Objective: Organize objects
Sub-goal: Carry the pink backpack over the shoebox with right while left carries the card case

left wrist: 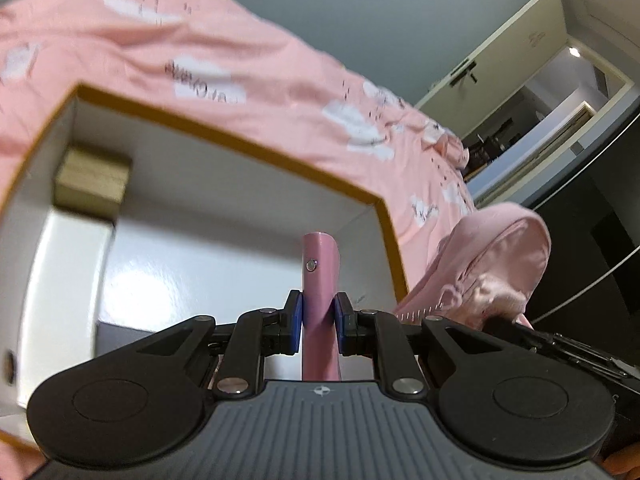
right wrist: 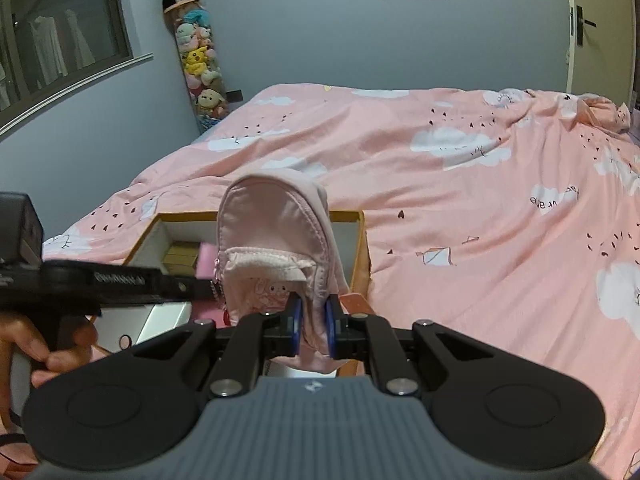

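From the left wrist, the left claw [left wrist: 319, 320] is clamped on a slim pink case [left wrist: 319, 272] that stands upright between its blue pads, poised over the open cardboard box [left wrist: 256, 148] on the bed [left wrist: 256, 72]. The box's white floor is mostly bare, with only a small tan carton [left wrist: 94, 180] in the far left corner. To do this step well, I would lower the case toward the free floor beside that carton, tip it flat rather than drop it on end, and let go only once it rests. The pink mini backpack [left wrist: 500, 264] hangs just right of the box's near wall, so the two loads should be kept from brushing. From the right wrist, the right claw [right wrist: 314, 326] pinches the bottom fabric of the mini backpack [right wrist: 276, 240], holding it up above the box [right wrist: 356, 240] at its right side; the left gripper's body [right wrist: 100, 284] crosses in from the left. The backpack is soft and will sag, so it probably goes in after the case, along the empty right side.
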Available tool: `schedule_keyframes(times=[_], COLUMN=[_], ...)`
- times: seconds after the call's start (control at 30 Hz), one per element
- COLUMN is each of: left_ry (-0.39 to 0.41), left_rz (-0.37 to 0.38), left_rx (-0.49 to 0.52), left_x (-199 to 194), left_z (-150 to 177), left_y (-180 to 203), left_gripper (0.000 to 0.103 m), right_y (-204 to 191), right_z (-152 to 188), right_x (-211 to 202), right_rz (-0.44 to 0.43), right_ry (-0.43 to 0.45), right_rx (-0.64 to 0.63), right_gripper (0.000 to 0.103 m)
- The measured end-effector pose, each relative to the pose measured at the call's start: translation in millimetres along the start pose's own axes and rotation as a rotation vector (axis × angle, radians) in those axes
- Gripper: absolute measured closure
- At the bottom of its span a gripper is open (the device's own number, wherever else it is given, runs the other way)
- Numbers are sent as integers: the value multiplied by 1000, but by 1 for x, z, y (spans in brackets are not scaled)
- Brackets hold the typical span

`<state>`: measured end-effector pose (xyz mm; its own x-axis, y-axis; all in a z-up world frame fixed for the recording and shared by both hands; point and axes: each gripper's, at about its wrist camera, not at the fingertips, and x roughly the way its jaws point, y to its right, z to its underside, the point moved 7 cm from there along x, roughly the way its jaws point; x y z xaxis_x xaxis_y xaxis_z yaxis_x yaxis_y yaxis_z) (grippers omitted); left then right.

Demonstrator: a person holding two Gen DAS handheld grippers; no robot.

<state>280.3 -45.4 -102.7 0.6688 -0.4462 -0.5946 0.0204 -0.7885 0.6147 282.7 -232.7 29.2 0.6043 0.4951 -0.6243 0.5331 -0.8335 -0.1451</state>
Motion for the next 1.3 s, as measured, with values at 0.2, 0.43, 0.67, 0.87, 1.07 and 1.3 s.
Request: schedule_keyframes(times=[0.2,0.43,0.67,0.87,1.07,1.3], left_ry=[-96,-203,-334,-379,-426,-391], left_rz=[30,38,17,-89,-168,-175], left_rx=[-87,-136,-133,-91,-37,100], left_x=[27,58,82,87,90,78], left_z=[4,17,35,38,40,35], left_y=[-16,-22,-19,-16,-13,0], left_gripper=[85,85,85,81,76,65], right_y=[5,7,13,16,18,18], right_z=[-2,-4,-8,-6,-5,-6], right_x=[15,27,30,31,31,29], right_rz=[4,9,1,-4,-8,-7], right_ry=[-12,-12,0,0,7,13], right_rx=[25,15,38,48,58,53], right_gripper=[90,90,90,90,90,90])
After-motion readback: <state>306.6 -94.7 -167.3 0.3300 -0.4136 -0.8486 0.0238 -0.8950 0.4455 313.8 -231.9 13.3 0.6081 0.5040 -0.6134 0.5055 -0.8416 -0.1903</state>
